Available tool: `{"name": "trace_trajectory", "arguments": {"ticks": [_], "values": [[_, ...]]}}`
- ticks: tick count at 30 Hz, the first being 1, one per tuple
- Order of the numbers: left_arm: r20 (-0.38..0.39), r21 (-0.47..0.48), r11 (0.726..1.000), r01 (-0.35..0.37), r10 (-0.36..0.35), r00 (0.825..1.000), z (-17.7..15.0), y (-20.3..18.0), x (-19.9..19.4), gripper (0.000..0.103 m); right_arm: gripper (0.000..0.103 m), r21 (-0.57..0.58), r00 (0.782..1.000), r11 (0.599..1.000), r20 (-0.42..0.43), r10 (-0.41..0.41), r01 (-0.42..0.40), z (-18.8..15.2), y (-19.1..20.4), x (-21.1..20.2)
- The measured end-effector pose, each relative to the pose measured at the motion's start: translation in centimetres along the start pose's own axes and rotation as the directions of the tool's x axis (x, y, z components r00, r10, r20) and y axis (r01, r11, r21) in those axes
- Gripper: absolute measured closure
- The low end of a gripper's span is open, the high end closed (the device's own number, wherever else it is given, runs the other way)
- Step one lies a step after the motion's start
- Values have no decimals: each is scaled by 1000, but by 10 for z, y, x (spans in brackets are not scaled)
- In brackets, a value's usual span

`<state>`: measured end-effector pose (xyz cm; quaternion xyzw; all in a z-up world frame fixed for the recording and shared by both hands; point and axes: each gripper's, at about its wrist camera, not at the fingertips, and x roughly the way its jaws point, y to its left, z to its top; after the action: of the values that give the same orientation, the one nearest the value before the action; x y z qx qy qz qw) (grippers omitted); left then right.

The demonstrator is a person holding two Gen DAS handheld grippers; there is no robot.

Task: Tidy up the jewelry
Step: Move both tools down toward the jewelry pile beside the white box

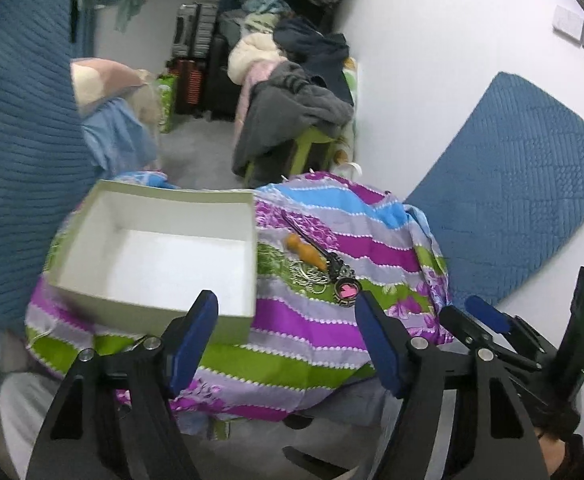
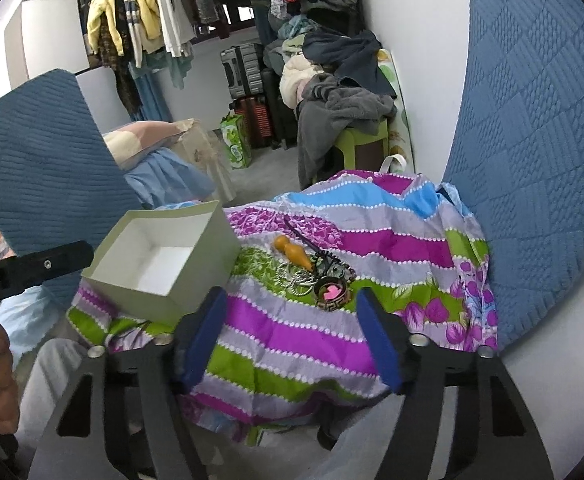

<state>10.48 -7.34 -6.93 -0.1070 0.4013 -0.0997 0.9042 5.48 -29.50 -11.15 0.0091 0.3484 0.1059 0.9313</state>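
Left gripper (image 1: 286, 338) spread wide, holding nothing, above the cloth (image 1: 304, 332) near the box (image 1: 154, 316); right gripper (image 2: 292, 336) likewise spread, short of the jewelry (image 2: 312, 276).

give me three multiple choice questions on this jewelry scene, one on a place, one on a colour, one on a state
1. Where does the jewelry lie?
A. inside the box
B. on the cloth, right of the box
C. on the floor

2. What colour are the gripper pads?
A. red
B. white
C. blue

3. What is the state of the box?
A. open and empty
B. shut with a lid
C. full of jewelry

Answers:
1 B: the pieces sit in a cluster on the striped cloth beside the box.
2 C: the pads on both the left gripper and right gripper are blue.
3 A: no lid is on it and its white inside is bare.
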Motion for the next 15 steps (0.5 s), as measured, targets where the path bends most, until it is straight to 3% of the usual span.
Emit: {"name": "trace_trajectory", "arguments": {"ticks": [2,8,15], "values": [[-6,-1,1000,15,-15,1000,3,-4,13,35,55,9,1000,1000,5,-6,6,0,-7,13],[-70,-12,998,60,-61,996,12,-16,67,44,65,22,999,1000,-47,12,-11,-3,-29,62],[-127,-4,997,81,-81,989,21,-33,132,47,65,2,998,1000,-64,11,-11,-7,-47,109]]}}
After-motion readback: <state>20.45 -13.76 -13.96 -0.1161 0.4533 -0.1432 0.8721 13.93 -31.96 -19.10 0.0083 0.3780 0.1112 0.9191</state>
